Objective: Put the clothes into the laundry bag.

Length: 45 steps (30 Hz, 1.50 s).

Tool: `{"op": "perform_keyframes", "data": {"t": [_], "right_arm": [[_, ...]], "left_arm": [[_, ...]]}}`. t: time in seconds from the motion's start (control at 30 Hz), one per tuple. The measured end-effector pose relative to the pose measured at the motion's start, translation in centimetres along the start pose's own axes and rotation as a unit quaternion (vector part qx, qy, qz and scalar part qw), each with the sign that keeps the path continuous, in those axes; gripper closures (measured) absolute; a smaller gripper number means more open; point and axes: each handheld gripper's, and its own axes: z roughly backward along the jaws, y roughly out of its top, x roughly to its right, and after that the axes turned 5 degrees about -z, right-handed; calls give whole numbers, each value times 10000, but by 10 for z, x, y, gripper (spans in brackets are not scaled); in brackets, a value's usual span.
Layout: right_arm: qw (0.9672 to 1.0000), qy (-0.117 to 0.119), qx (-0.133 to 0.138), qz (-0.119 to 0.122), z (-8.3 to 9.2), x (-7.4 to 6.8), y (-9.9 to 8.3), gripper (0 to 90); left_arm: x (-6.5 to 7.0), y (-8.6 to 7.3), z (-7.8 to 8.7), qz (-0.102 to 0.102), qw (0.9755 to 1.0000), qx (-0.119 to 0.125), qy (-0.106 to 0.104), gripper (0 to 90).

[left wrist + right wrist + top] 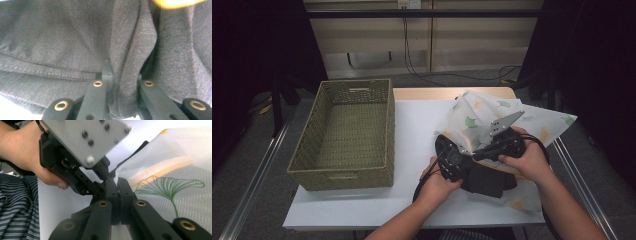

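A dark grey garment lies folded at the table's front right, partly under a white mesh cloth printed with green and yellow leaves. My left gripper is shut on a fold of the grey garment, and the fabric bunches between its jaws. Just above it, my right gripper is shut on an edge of the mesh cloth, pinched at the jaw tips. The two grippers sit close together, almost touching.
A woven green basket stands empty on the left half of the white table. Both forearms come in from the bottom edge. Dark floor and metal rails flank the table.
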Motion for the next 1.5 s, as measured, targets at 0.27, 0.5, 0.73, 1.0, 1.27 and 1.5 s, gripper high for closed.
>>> {"op": "perform_keyframes", "data": {"t": [0.27, 0.5, 0.73, 1.0, 1.27, 1.5], "right_arm": [[9999, 88, 13, 48, 0, -3, -1, 900], [9996, 164, -173, 147, -8, -9, -6, 900], [9998, 150, -99, 34, -2, -5, -11, 900], [9999, 123, -103, 38, 1, -6, -11, 900], [9998, 176, -67, 48, 5, -4, -13, 900], [9998, 186, -43, 67, 6, -4, -13, 900]], "left_arm": [[-14, 10, 0, 552, 9967, 556, 200, 824], [-21, 9, -7, 745, 9944, 720, 188, 807], [-28, 0, 31, 366, 9977, 568, 28, 564], [-54, 10, 61, 438, 9956, 613, 560, 525], [-83, 16, 50, 459, 9892, 327, 1352, 505], [-93, 19, 24, 313, 9891, 102, 1434, 496]]}}
